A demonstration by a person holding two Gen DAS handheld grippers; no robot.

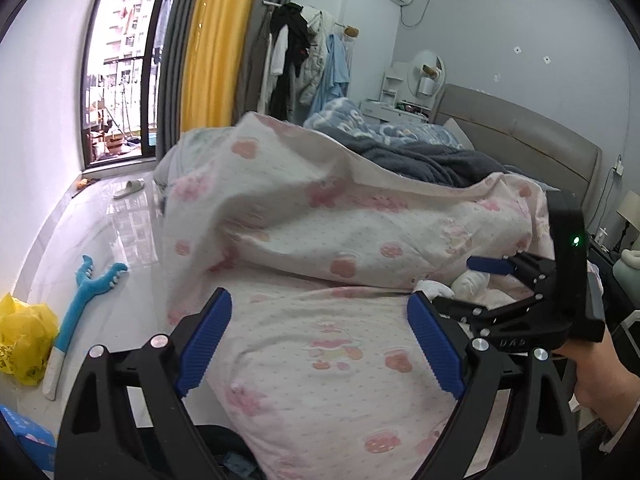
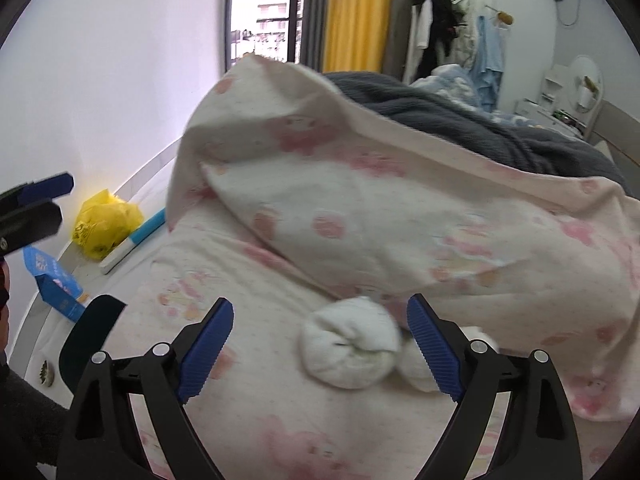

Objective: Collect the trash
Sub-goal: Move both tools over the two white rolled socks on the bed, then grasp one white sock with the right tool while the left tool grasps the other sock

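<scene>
Blue pads fill the bottom of both views, and both sets of jaws stand wide apart with nothing between them. Over on the left, by the wall, a yellow bag [image 2: 105, 222] sits crumpled on the floor, with a blue box [image 2: 54, 284] nearer us and a blue plush toy [image 1: 86, 296] beside it. The left gripper [image 1: 320, 344] hangs over bare pink-print sheet [image 1: 320, 360]. Moving right, the right gripper [image 2: 320, 354] points down at a white wad [image 2: 352, 342] lying on the sheet just beyond its pads, tucked against the folded-back quilt [image 2: 380, 208]. A second wad [image 2: 414, 368] peeks out behind the right pad. That first wad looks like tissue or soft cloth: light, squashy, nothing fragile. I'd pinch it across its middle, where it bulges, and keep clear of the sheet below.
</scene>
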